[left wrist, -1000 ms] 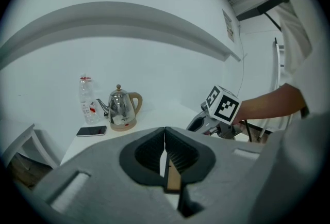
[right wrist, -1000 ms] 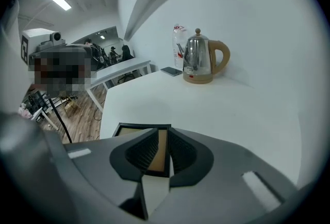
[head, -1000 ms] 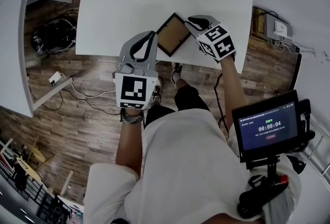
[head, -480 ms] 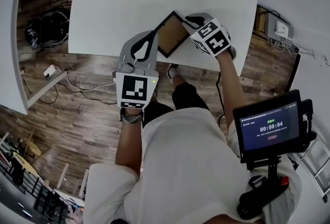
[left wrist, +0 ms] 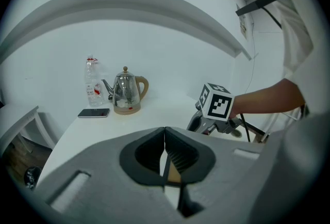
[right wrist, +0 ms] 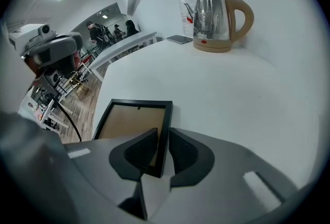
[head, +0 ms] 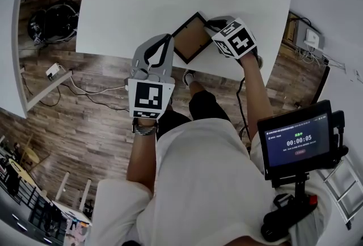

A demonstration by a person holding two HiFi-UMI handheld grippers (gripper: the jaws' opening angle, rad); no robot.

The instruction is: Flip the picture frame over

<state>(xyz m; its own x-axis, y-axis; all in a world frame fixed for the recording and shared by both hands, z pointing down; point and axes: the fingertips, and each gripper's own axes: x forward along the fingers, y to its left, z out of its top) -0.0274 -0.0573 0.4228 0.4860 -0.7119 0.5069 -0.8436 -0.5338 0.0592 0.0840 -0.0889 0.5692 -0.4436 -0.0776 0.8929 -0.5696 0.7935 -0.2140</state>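
**One-rail grip leaves little margin for the flip**

Head view: the frame (head: 190, 37) sits brown backing up at the near edge of the table (head: 142, 1), its lowest corner about at the lip above the floor. The right gripper (head: 212, 25) meets its right side. The left gripper (head: 165, 39) hangs just beside the frame's left corner, out past the table's edge.

Left gripper view: its jaws are pressed together with nothing between them, and a sliver of the frame shows beyond. A kettle (left wrist: 125, 92), a bottle (left wrist: 93, 83) and a phone (left wrist: 94, 112) stand well apart, at the table's far end.

Right gripper view: the jaws are clenched across one black side rail of the frame. Whether the frame lies flat or is slightly raised is unclear.

With only that thin rail held, the frame's weight hangs to one side, so it will likely swing or slide out as it turns. This close to the lip, a slip could send it to the floor. The closed left gripper can prop it but not catch it.
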